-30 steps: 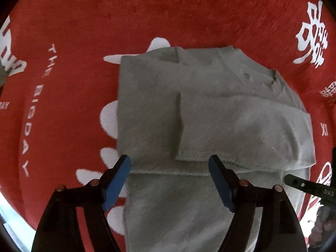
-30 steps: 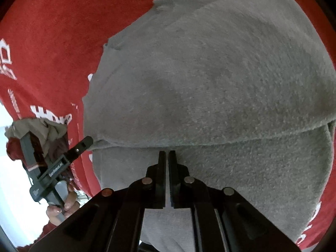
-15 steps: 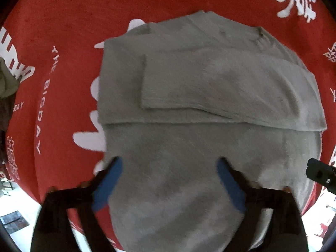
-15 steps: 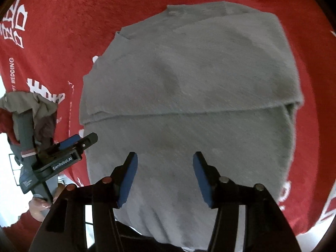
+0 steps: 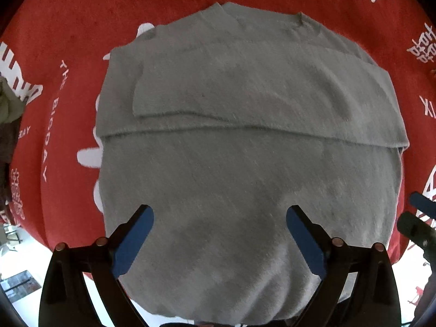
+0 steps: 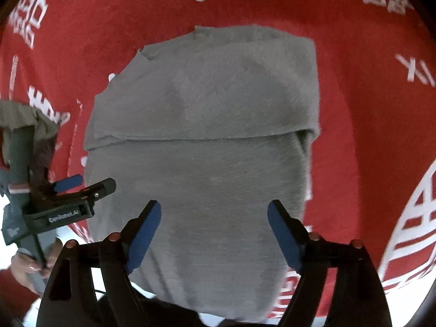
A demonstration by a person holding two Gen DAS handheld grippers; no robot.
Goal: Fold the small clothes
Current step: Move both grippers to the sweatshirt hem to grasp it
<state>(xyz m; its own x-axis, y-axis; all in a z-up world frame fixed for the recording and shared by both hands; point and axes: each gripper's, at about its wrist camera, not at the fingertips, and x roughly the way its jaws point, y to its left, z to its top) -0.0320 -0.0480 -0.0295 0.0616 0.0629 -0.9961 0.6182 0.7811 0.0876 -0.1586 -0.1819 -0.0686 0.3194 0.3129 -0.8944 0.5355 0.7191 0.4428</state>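
We see a big red cloth [image 5: 68,41] with white words, "THE BIG DAY", covering the table. A soft grey folded top [image 5: 245,141] lies flat on it. Our left tongs [image 5: 219,231], marked "GenRobot.AI", stand wide open, holding nothing. Our right tongs [image 6: 214,229] have just opened wide over the top, holding nothing.

A red cloth [image 5: 76,35] printed with white lettering and Chinese characters covers the worktop. Past its near edge lies a pale, brightly lit floor [image 5: 16,248]. An olive-brown heap of fabric [image 6: 24,120] sits at the cloth's left side.
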